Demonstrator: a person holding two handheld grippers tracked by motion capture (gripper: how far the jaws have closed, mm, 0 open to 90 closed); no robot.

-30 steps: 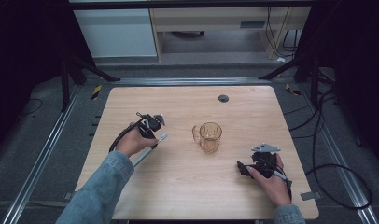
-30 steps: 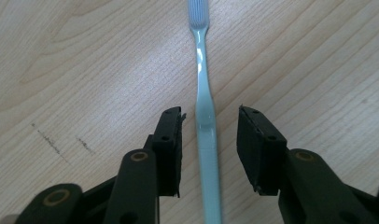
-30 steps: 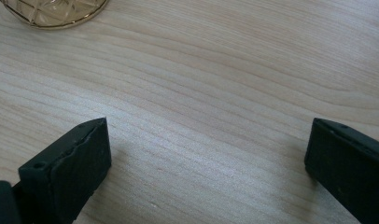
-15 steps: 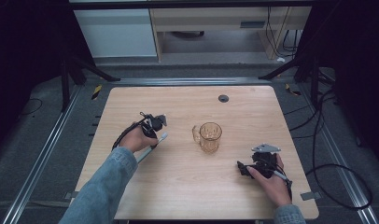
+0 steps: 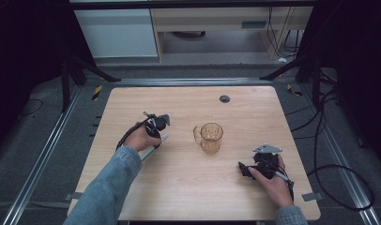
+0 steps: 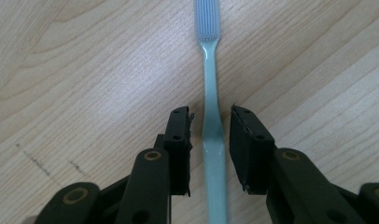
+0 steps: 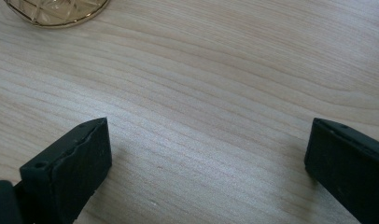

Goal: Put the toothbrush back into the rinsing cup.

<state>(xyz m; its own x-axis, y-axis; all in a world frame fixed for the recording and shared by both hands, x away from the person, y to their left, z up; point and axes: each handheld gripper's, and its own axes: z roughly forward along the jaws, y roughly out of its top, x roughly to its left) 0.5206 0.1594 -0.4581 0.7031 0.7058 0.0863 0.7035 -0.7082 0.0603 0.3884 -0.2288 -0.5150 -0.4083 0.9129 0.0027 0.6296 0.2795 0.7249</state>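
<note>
A pale blue toothbrush (image 6: pixel 213 140) lies flat on the wooden table, its bristle head (image 6: pixel 207 21) pointing away from the jaws. My left gripper (image 6: pixel 211 114) points down over the handle with one jaw on each side. The jaws have just been closing and stand narrow, with a thin gap still showing at each pad. In the high view the left gripper (image 5: pixel 157 125) is left of centre, over the toothbrush (image 5: pixel 163 137). My right gripper (image 7: pixel 206 128) rests open at the front right (image 5: pixel 248 168), with bare wood between its jaws.
An amber cut-glass mug (image 5: pixel 211 137) stands at the middle of the table (image 5: pixel 188 187), handle to its left; its base (image 7: pixel 57 11) shows in the right gripper view. A black round plug (image 5: pixel 224 98) sits near the far edge. Rails and cables run around the table.
The left forearm has shifted slightly while its gripper stays over the toothbrush. The right hand, the mug and the toothbrush have not moved.
</note>
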